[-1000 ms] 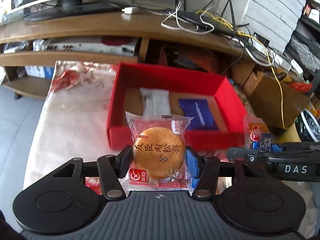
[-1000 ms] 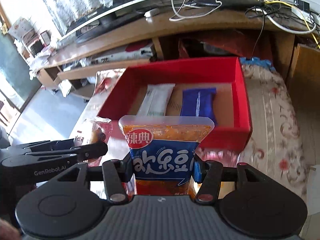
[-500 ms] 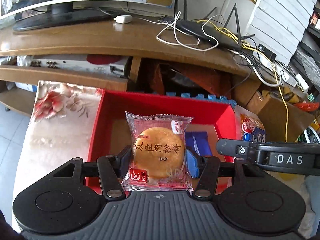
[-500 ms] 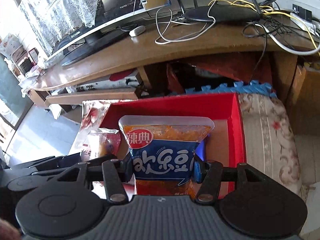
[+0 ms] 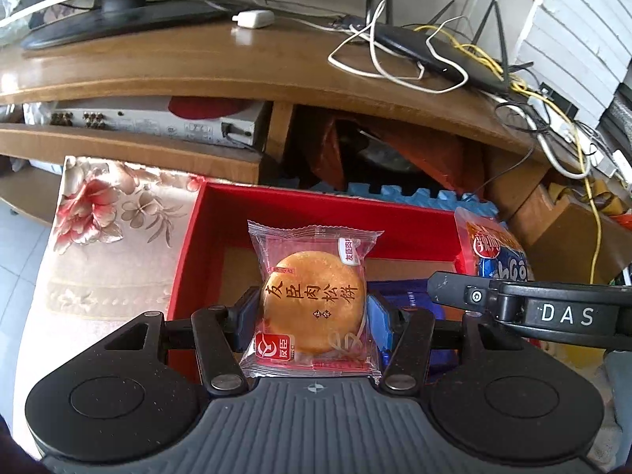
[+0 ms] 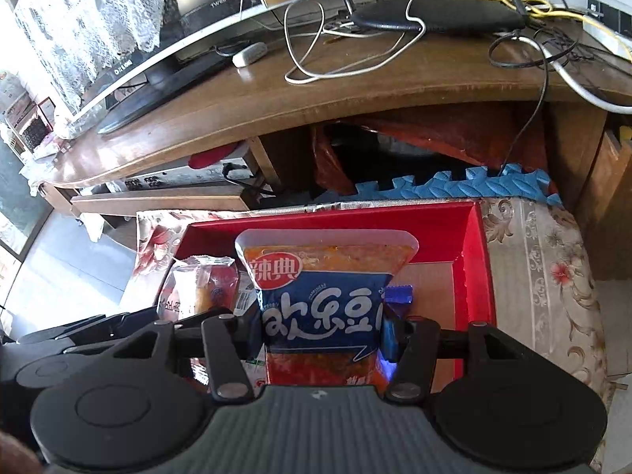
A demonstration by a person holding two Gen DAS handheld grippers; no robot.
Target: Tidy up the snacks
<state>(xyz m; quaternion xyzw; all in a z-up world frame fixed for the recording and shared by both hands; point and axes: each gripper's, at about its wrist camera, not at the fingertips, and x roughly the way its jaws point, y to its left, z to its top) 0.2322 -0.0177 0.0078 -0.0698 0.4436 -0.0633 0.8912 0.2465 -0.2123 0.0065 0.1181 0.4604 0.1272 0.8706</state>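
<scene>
My left gripper [image 5: 314, 314] is shut on a clear-wrapped round golden pastry [image 5: 314, 308] and holds it over the open red box [image 5: 312, 201]. My right gripper [image 6: 322, 326] is shut on an orange and blue snack pouch [image 6: 322, 308], also over the red box [image 6: 476, 260]. The pouch shows at the right of the left wrist view [image 5: 495, 252], above the right gripper's black arm. The pastry shows at the left of the right wrist view [image 6: 193, 288]. A blue packet [image 6: 399, 292] lies in the box behind the pouch; most of the box floor is hidden.
The box sits on a floral cloth [image 5: 114, 245]. Behind it stands a wooden TV stand [image 5: 197, 67] with a monitor, a router [image 6: 438, 17] and loose cables. Blue foam matting [image 6: 466, 187] lies past the box's far wall.
Both grippers have moved forward with their snacks, from before the box's near wall to over its inside. The white and blue packets in the box are now mostly covered.
</scene>
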